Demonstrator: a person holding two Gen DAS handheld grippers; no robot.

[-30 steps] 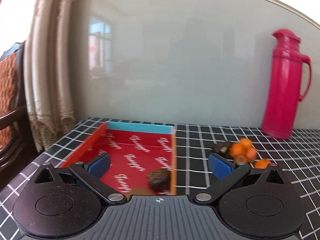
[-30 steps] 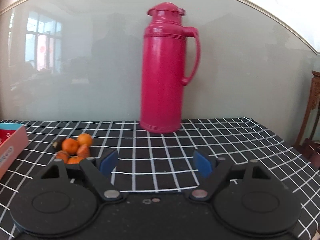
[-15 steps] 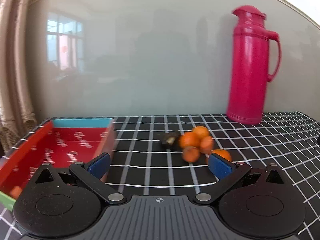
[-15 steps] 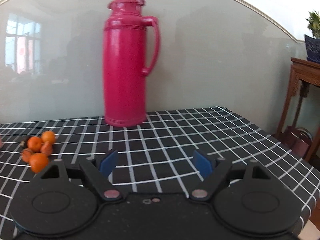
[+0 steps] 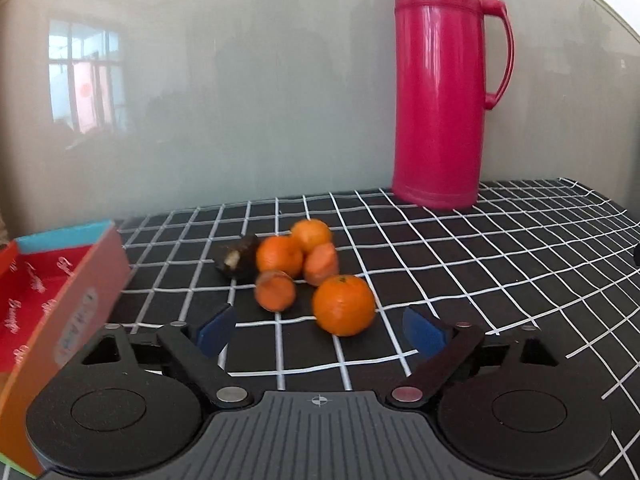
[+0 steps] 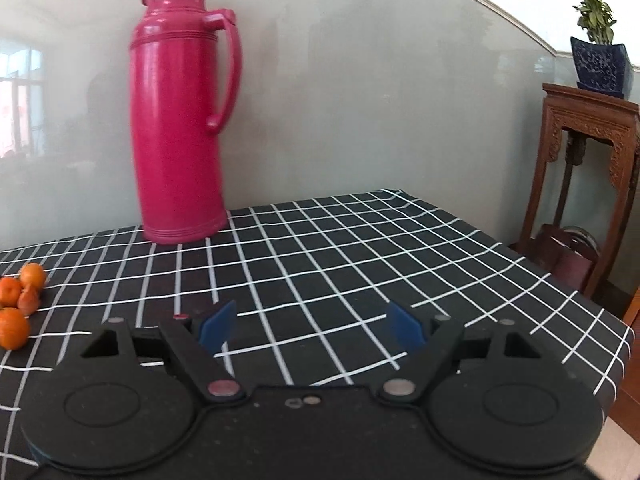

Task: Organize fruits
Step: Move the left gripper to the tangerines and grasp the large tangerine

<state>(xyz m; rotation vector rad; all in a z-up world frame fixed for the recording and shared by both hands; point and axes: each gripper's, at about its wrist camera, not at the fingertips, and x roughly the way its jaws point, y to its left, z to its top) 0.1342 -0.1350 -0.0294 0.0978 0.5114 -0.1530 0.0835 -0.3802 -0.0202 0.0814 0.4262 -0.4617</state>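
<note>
A cluster of small oranges [image 5: 298, 258] and one dark brown fruit [image 5: 237, 258] lies on the black checked tablecloth. The nearest orange [image 5: 344, 305] sits just ahead of my left gripper [image 5: 320, 328], which is open and empty. A red box [image 5: 52, 292] with a blue far wall stands at the left. My right gripper [image 6: 310, 326] is open and empty over bare cloth; the oranges [image 6: 16, 304] show at its far left.
A tall pink thermos [image 5: 440, 92] stands at the back by the glossy wall; it also shows in the right wrist view [image 6: 182, 120]. The table's right edge [image 6: 592, 300] drops off beside a wooden stand [image 6: 588, 160] with a potted plant.
My left gripper has swung right from over the red box to face the oranges, now closer. My right gripper has also turned right, so the oranges slid to its left edge.
</note>
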